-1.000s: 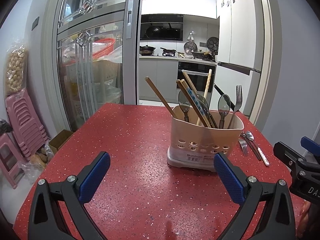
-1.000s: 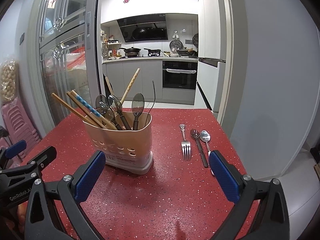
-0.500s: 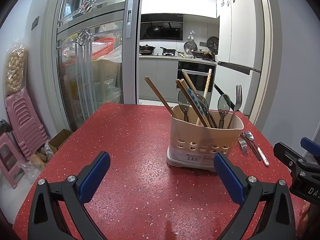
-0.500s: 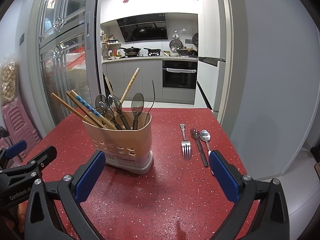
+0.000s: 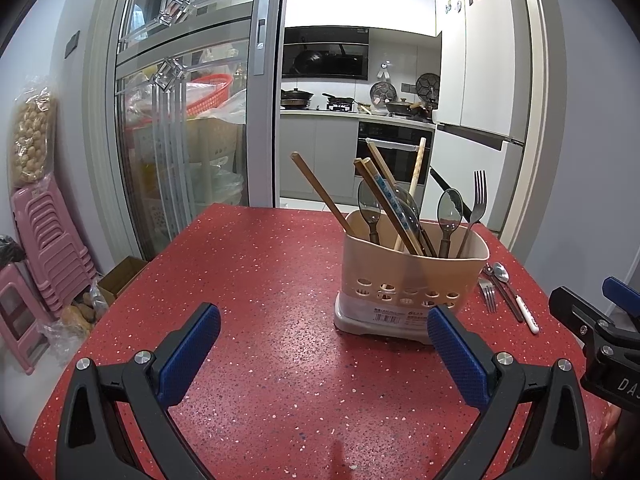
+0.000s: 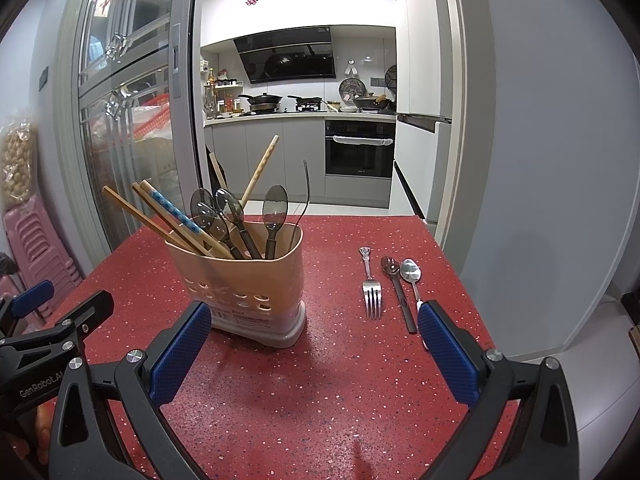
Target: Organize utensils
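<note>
Two blue-padded fingers of the left hand-held gripper point(image 5: 324, 344) stand wide apart with nothing between them, above the red speckled surface point(image 5: 256, 264). From the left wrist view, a beige utensil holder point(image 5: 412, 280) stands ahead on the surface, filled with chopsticks point(image 5: 320, 192), spoons and an upright fork point(image 5: 477, 204). Just right of it lie loose utensils point(image 5: 506, 294), and the right hand-held gripper point(image 5: 596, 328) shows at the frame's edge.

From the right wrist view, that right hand-held gripper point(image 6: 314, 344) is likewise spread wide and empty. The holder point(image 6: 244, 280) sits to the left; a fork point(image 6: 371, 286), a dark spoon point(image 6: 396, 292) and a silver spoon point(image 6: 411, 276) lie side by side on the surface point(image 6: 340, 380) to its right, the silver spoon's handle passing behind the right pad point(image 6: 446, 352).
</note>
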`<action>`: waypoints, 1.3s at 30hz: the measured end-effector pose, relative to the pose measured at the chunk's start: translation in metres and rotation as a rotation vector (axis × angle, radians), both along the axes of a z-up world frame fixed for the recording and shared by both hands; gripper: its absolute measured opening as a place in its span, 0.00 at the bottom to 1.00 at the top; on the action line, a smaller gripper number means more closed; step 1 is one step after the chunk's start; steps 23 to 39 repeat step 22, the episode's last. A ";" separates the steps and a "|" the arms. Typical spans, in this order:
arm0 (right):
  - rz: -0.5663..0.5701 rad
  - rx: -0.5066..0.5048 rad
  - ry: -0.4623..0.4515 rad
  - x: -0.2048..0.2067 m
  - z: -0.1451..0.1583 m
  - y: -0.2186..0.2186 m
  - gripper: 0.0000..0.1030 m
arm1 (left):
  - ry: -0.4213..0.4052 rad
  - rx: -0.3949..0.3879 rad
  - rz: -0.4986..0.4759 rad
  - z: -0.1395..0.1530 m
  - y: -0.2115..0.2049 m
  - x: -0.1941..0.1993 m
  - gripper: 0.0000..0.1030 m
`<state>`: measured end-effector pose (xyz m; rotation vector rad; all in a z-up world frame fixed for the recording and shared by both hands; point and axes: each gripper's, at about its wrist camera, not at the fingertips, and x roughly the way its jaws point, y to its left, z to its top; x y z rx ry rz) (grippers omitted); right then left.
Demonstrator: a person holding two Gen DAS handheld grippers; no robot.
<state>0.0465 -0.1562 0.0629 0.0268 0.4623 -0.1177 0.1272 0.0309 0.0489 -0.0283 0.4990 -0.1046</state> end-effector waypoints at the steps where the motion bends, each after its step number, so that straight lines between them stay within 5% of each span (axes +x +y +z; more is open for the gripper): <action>1: -0.001 -0.001 0.000 0.000 0.000 0.000 1.00 | 0.001 0.001 0.000 0.000 0.000 0.000 1.00; 39: 0.000 -0.001 -0.002 -0.001 0.000 0.000 1.00 | -0.008 -0.016 -0.003 0.001 -0.002 -0.002 1.00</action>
